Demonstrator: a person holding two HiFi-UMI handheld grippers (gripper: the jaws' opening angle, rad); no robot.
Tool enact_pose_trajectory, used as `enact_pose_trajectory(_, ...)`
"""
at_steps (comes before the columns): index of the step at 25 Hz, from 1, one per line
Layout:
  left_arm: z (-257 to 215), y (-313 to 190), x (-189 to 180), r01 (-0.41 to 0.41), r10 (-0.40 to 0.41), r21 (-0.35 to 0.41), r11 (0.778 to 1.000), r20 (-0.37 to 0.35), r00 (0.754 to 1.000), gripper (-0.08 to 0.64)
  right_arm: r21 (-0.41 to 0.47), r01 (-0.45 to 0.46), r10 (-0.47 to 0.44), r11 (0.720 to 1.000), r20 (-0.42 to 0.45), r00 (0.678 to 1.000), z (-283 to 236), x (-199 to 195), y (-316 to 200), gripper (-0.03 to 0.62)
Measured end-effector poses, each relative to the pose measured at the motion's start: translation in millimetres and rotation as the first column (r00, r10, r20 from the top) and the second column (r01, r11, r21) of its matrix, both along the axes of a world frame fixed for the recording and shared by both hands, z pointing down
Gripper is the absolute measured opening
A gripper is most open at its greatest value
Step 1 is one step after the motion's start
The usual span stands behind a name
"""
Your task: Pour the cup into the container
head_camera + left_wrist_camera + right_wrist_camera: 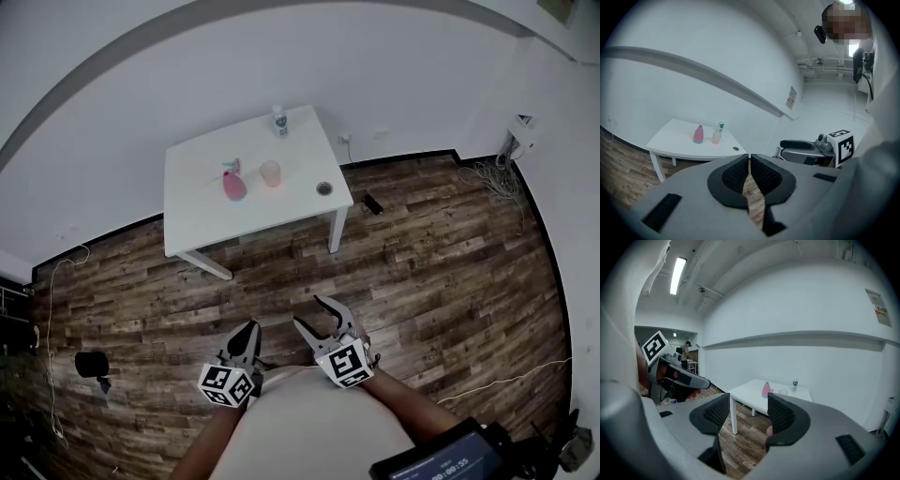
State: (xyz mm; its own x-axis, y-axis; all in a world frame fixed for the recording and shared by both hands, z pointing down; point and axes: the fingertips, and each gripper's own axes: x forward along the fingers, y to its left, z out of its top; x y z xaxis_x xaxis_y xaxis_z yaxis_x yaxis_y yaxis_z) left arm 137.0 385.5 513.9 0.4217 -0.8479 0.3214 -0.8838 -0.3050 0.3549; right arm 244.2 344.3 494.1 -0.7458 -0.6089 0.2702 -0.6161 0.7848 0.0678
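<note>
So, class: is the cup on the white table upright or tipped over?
Upright: the cup stands on its base on the table, beside the pink bottle; its contents cannot be seen.

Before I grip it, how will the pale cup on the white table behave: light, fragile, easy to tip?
The cup looks small and pale, perhaps thin plastic: likely light, and a hard squeeze may dent it. It stands upright on the smooth table, so a push would probably slide it, not tip it.
</note>
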Motion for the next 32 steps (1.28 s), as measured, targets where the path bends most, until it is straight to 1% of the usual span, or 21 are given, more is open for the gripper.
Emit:
enact_pose_trajectory(11,8.4,-4.8,20.2,-0.061,0.061,-0.029,0.998,-0.001,0.998,0.009,-0.027,-0.046,0.045,0.999,-0.019,0.999,9.3,17.1,-0.5,0.259)
enact_pose_trajectory(16,10.0,-7.0,29.6,-0.089,0.089,-0.03,0.996,0.01,0.996,0.009,-0.031,-0.062,0.061,0.998,-0.017,0.998,12.6,23.7,-1.0,0.259)
enact_pose_trajectory(28,8.0,-6.4,30.0,-0.09,0.09,-0.022,0.996,0.013,0.996,0.009,-0.018,-0.052,0.052,0.998,-0.022,0.998,10.8,22.1,-1.8,0.259)
enact_pose_trajectory(32,7.1,-5.6,30.0,-0.087,0.088,-0.02,0.996,0.002,0.996,0.009,-0.01,-0.041,0.041,0.999,-0.029,0.999,9.6,20.1,-0.3,0.259)
